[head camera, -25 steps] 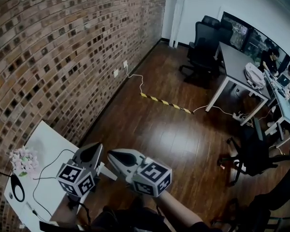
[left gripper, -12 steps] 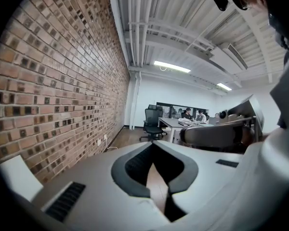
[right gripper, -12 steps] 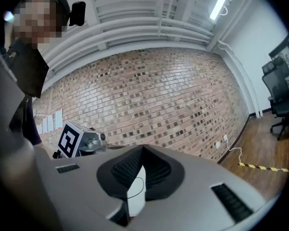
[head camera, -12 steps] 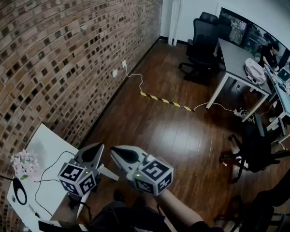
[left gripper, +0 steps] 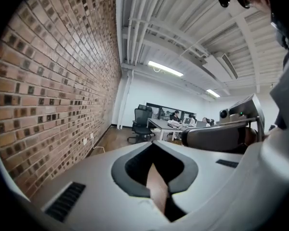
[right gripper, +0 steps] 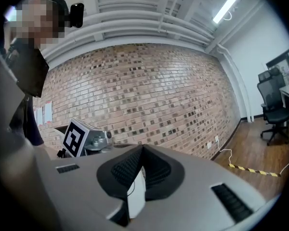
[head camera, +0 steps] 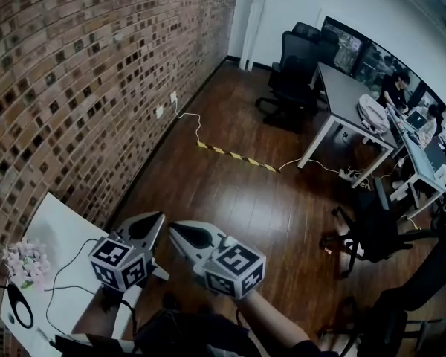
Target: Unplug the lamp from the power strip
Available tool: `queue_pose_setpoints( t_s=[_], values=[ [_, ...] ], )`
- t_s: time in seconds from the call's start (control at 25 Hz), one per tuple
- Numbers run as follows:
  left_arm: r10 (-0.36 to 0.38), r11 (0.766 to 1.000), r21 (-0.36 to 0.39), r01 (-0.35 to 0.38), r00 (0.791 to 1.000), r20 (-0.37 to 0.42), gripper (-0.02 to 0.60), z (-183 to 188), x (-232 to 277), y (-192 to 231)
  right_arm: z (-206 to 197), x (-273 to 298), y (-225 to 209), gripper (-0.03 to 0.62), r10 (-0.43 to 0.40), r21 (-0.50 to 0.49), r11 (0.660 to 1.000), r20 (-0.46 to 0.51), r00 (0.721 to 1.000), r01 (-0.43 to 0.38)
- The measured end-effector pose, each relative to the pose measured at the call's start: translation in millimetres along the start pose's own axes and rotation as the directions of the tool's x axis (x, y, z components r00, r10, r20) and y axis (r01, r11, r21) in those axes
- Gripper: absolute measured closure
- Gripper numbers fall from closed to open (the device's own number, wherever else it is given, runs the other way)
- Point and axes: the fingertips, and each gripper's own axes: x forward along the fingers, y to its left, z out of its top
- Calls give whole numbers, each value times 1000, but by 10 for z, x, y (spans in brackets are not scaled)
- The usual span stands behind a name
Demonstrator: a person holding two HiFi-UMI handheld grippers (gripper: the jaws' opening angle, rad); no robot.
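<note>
My left gripper [head camera: 157,217] [left gripper: 153,144] and right gripper [head camera: 172,227] [right gripper: 142,147] hang side by side over the floor, next to the white table [head camera: 59,222] at the lower left. Both are shut, jaw tips meeting with nothing between them. A thin black cable [head camera: 65,268] loops across the table, past a bunch of pale pink flowers [head camera: 26,262], toward a black loop-shaped object [head camera: 18,305] at the table's left edge. I cannot make out a lamp or a power strip on the table. The left gripper's marker cube [right gripper: 77,137] shows in the right gripper view.
A brick wall [head camera: 74,88] runs along the left, with a wall outlet [head camera: 160,111] and a white cord leading to a yellow-black floor strip [head camera: 234,157]. Desks [head camera: 349,99], office chairs [head camera: 290,69] and seated people fill the right. A white power strip [head camera: 349,175] lies by a desk leg.
The head view has swung, so the room and the table have slid left in it. Both grippers stay shut, side by side at the bottom of the view.
</note>
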Motion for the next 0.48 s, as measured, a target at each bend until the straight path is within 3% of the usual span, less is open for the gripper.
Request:
queue_pose_setpoints(
  t_s=[0.48],
  values=[
    [14, 997, -72, -18, 998, -56, 555, -207, 48, 506, -128, 474, -64, 597, 1, -15, 1000, -61, 998, -2]
  ],
)
